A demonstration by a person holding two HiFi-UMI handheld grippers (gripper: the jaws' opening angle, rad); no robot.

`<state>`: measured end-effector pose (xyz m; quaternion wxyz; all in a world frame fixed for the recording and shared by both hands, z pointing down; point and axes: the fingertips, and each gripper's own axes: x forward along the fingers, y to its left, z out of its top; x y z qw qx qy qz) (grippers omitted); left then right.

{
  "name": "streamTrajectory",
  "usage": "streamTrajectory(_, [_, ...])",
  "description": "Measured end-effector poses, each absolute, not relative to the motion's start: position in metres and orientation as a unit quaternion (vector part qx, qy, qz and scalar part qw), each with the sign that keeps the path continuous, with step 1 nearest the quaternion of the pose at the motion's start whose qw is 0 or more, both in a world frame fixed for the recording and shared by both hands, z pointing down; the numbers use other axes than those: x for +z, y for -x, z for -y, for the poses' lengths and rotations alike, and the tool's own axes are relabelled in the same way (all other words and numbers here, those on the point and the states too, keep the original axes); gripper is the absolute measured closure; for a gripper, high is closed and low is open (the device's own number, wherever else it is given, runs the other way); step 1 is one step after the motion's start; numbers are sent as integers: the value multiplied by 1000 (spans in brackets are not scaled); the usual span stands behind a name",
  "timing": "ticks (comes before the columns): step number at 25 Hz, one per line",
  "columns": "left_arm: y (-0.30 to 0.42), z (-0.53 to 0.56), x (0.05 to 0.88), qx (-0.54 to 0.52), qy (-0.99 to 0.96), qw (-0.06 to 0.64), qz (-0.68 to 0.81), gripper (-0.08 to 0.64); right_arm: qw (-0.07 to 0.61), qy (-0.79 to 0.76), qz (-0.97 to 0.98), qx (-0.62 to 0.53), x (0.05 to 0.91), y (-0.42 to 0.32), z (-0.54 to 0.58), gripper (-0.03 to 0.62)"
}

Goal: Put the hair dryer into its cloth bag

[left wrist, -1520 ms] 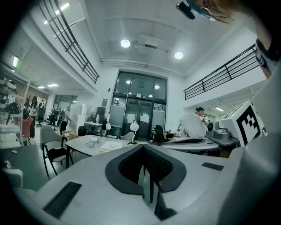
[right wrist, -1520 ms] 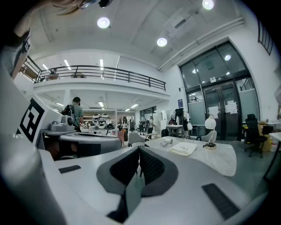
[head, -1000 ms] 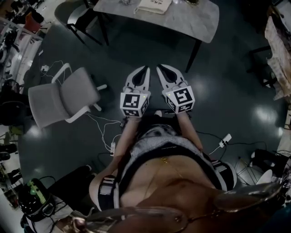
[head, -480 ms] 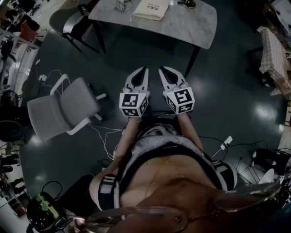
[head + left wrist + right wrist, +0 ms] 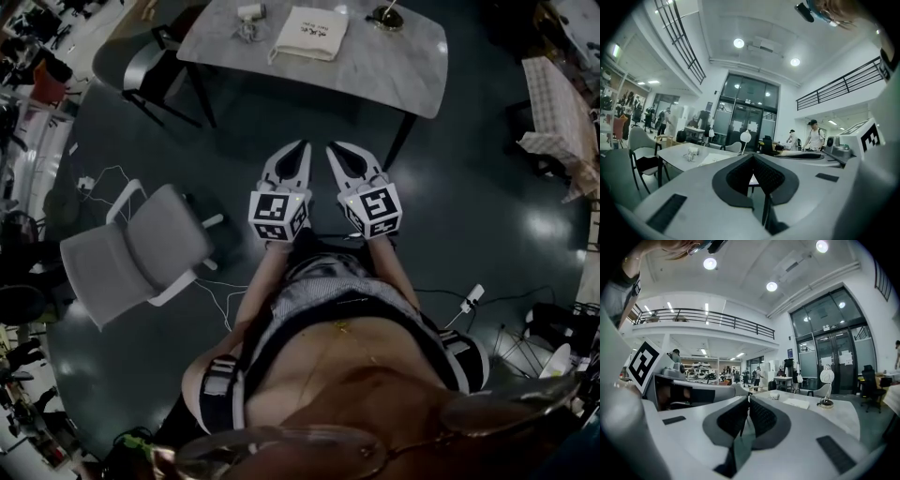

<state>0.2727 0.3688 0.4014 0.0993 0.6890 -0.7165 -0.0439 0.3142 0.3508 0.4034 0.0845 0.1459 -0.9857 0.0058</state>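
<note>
While both hang well short of the table (image 5: 403, 56), left gripper (image 5: 302, 146) and right gripper (image 5: 332, 148) are clenched on nothing; hair dryer (image 5: 247, 15) lies at the table's far left end, cloth bag (image 5: 310, 33) just right of it, dead ahead. Left gripper is nearer the dryer. Dryer's axis unreadable from head view; right gripper view adds a gap between dryer and bag

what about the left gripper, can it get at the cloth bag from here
Probably not yet: the left gripper, shut and empty, hangs over floor short of the table where the cloth bag lies. Nothing blocks the way; stepping closer should do.
</note>
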Motion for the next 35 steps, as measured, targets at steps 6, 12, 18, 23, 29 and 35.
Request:
streamTrajectory(6, [-237,-345,400,-44,-704,95,703,552,87,-159,983,4,405,-277,-329,528])
streamTrajectory(12, [-206,-339,408,-48,-711,111,693,552,104,-149,983,-11,408,-238,-325,528])
streamTrajectory(18, [-183,-341,410,-55,-707,121,695,552,110,-142,983,-21,409,-214,-326,528])
streamTrajectory(23, [-165,-336,415,-56,-694,125,707,552,112,-137,984,-15,412,-197,-315,528])
streamTrajectory(29, [-141,-310,416,-61,-681,121,720,552,108,-125,986,-17,413,-170,-286,528])
streamTrajectory(35, [-116,-262,414,-57,-677,127,723,552,105,-108,988,-13,408,-139,-243,528])
